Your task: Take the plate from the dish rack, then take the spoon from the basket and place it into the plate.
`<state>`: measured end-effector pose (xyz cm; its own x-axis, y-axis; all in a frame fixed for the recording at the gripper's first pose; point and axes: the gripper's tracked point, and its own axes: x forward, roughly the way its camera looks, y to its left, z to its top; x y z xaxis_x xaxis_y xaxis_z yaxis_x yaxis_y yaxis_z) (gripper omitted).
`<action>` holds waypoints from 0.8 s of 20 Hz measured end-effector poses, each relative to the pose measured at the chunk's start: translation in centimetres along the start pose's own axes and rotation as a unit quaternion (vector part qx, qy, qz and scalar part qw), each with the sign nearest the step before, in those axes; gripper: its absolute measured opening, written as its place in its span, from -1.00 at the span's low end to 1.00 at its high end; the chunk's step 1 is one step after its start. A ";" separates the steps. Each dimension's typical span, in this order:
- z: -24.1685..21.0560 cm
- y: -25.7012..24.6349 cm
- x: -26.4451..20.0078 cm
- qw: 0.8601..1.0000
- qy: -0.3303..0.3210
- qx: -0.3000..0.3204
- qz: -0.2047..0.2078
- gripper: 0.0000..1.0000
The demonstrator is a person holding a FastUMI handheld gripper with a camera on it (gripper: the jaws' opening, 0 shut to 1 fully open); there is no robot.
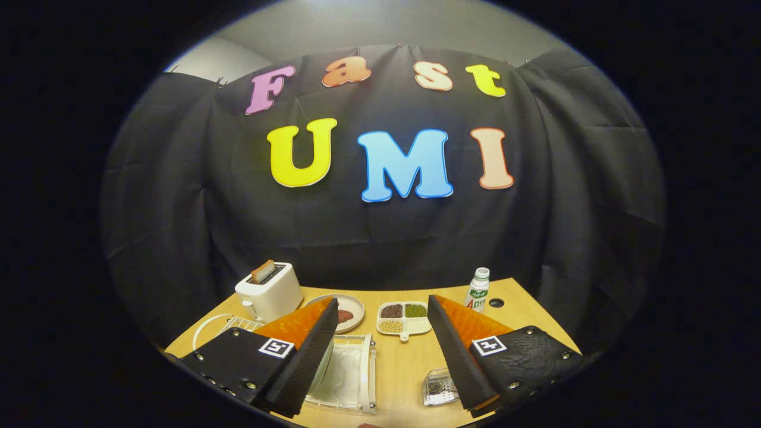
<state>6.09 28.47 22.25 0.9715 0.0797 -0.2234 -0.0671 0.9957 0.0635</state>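
My gripper [383, 303] hangs open, high above a wooden table [404, 362], with nothing between its fingers. A white wire dish rack [241, 324] stands beside the left finger, partly hidden by it. A white plate [205, 333] stands on edge in the rack. A clear plastic basket [351, 374] lies on the table just right of the left finger. Something pale and curved lies inside it, perhaps the spoon; I cannot tell its shape for sure.
A white toaster [270, 289] with a slice of toast stands at the far left. A round plate with brown food [351, 313], a divided dish of beans [404, 318] and a small bottle [477, 289] line the back. A small clear box [439, 387] lies by the right finger.
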 end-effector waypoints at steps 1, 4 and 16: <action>-0.3 0.1 0.3 1.000 0.016 0.004 0.002 0.87; -1.7 1.6 1.7 0.997 0.069 0.009 0.012 0.87; -7.9 6.4 4.1 0.967 0.255 -0.006 -0.022 0.71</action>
<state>7.83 35.59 14.04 0.7345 0.0460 -0.6770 -0.0332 0.9989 0.0320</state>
